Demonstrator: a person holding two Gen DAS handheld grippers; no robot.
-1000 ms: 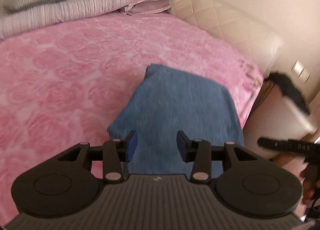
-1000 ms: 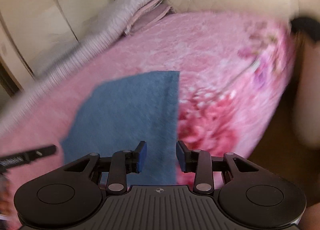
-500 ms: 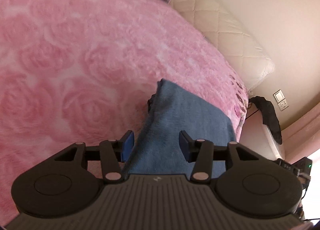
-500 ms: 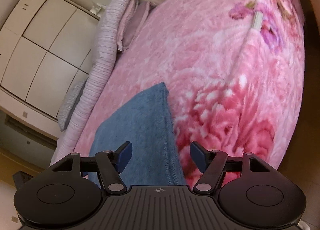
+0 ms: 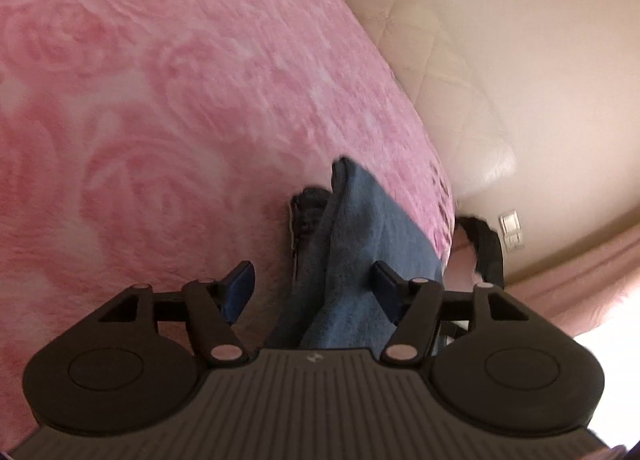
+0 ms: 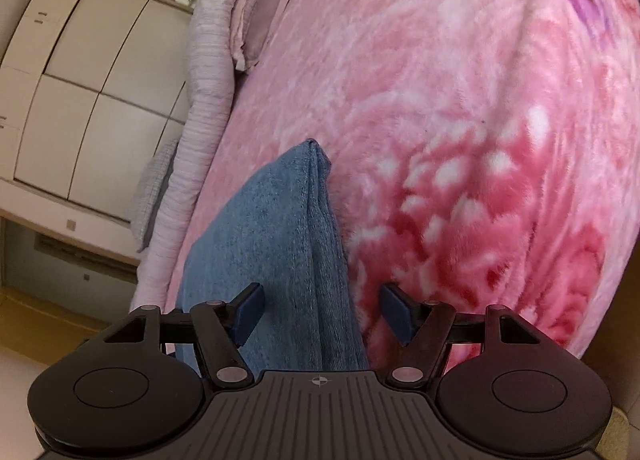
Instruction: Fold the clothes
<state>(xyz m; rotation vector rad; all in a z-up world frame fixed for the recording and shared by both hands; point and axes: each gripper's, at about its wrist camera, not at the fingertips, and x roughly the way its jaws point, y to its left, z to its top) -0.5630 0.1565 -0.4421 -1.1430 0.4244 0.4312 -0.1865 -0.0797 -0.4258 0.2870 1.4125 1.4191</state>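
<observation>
A folded blue garment (image 5: 360,252) lies on the pink rose-patterned bedspread (image 5: 160,99). In the left wrist view its layered side edge runs between the jaws of my left gripper (image 5: 314,286), which are opening wide; the pads do not press on the cloth. A darker inner layer (image 5: 308,207) shows at the garment's far corner. In the right wrist view the blue garment (image 6: 276,244) shows its other folded edge, lying between the jaws of my right gripper (image 6: 322,312), which stands open with its pads clear of the fabric.
Folded pale bedding and pillows (image 6: 224,39) line the far side of the bed. A quilted cream headboard (image 5: 452,71) stands to the right, with a dark object (image 5: 486,248) on a nightstand below it. White wardrobe doors (image 6: 80,79) fill the wall beyond.
Both grippers have come down close to the blue garment's opposite edges and rolled. Their jaws have spread from partly closed to wide apart. The garment itself has not moved.
</observation>
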